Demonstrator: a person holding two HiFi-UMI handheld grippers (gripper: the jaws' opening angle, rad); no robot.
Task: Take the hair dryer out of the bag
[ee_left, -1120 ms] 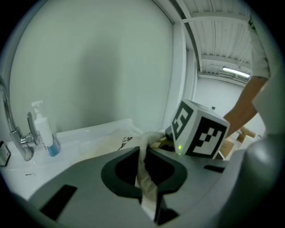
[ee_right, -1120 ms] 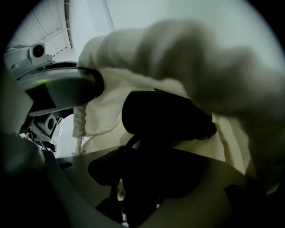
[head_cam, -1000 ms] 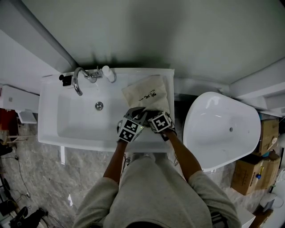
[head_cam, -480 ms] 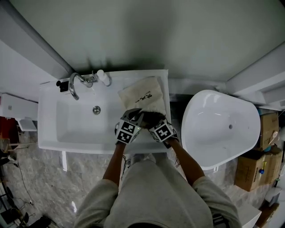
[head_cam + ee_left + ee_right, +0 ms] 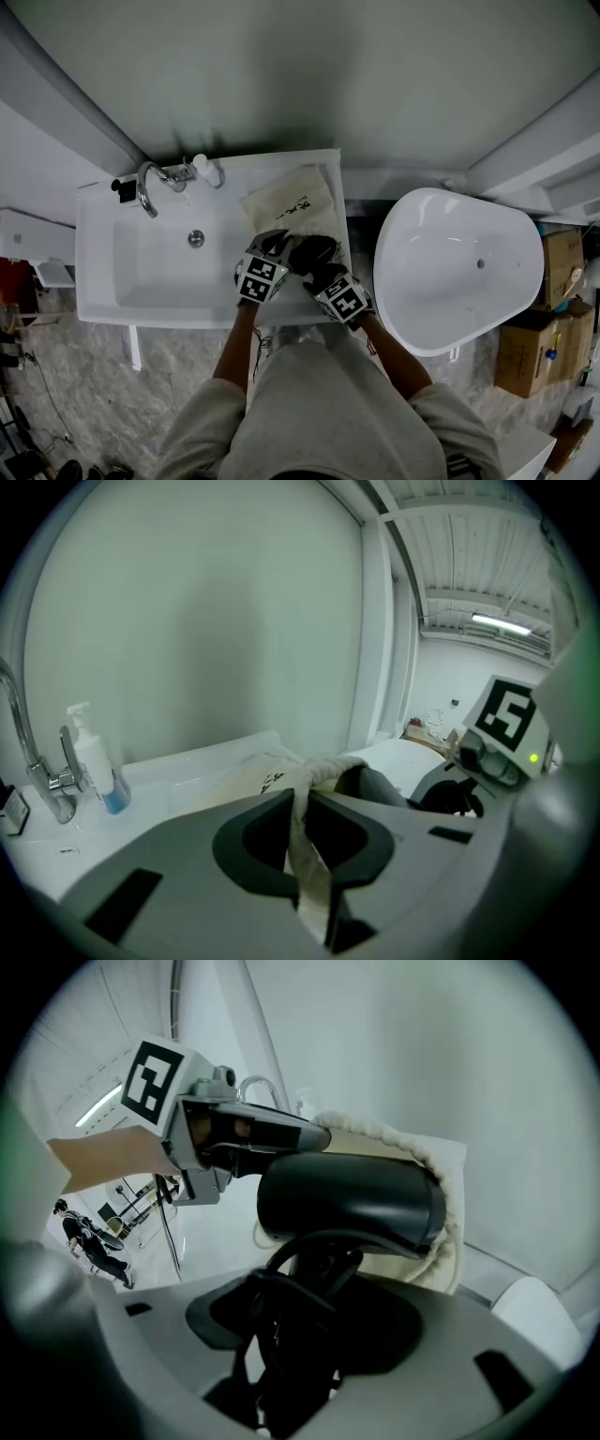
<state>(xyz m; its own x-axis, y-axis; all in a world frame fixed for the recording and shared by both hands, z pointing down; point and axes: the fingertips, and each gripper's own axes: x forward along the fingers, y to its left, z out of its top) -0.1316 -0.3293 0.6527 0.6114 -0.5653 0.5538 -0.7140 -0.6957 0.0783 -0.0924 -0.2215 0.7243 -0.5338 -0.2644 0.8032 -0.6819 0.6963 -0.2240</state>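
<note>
A cream drawstring bag (image 5: 289, 204) lies on the right end of the white sink counter (image 5: 141, 305), its mouth toward me. The black hair dryer (image 5: 314, 251) sticks most of the way out of that mouth. My left gripper (image 5: 274, 246) is shut on the cloth edge of the bag (image 5: 302, 841), pinching it flat between the jaws. My right gripper (image 5: 325, 274) is shut on the hair dryer's handle (image 5: 314, 1283), with the coiled cord beside it. The dryer's barrel (image 5: 349, 1199) lies crosswise above the jaws, its far end still inside the bag's roped rim (image 5: 433, 1171).
A chrome faucet (image 5: 148, 185) and a soap pump bottle (image 5: 200, 167) stand at the basin's back edge. The sink basin (image 5: 178, 262) lies left of the bag. A white bathtub (image 5: 459, 272) stands right of the counter, with cardboard boxes (image 5: 561, 300) beyond it.
My right gripper has drawn back toward me and lifted a little, pulling the hair dryer further out of the bag. My left gripper has kept its grip on the bag's edge.
</note>
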